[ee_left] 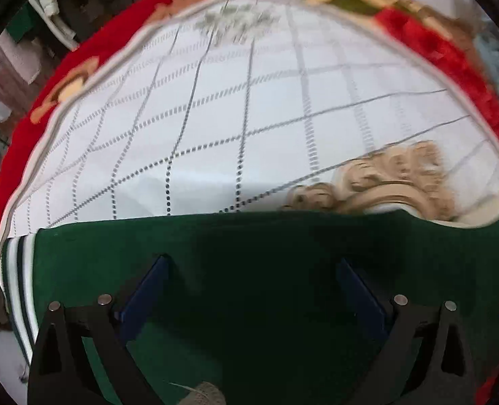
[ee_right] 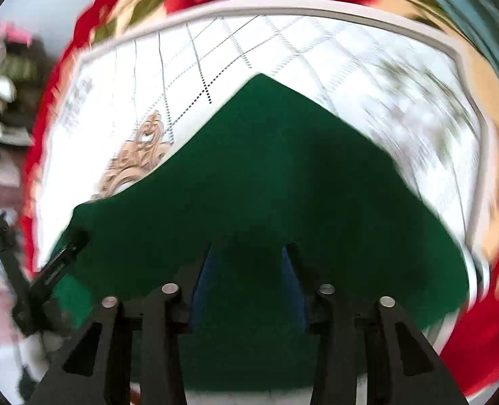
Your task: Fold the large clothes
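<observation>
A dark green garment (ee_left: 249,246) lies on a white checked cloth (ee_left: 249,118), with a straight far edge. Its white-and-dark striped ribbed hem (ee_left: 16,270) hangs at the left. My left gripper (ee_left: 252,263) is open just above the green fabric, its blue-padded fingers (ee_left: 148,287) wide apart. In the right wrist view the same garment (ee_right: 266,168) forms a peak pointing away. My right gripper (ee_right: 249,253) hovers over it with its jaws partly open and nothing between them. The left gripper (ee_right: 47,270) shows at the left edge of the garment.
A beige embroidered motif (ee_left: 391,175) on the white cloth sits just beyond the garment's edge; it also shows in the right wrist view (ee_right: 138,158). A red floral blanket (ee_left: 435,47) surrounds the cloth. Clutter stands past the bed at the left (ee_left: 63,6).
</observation>
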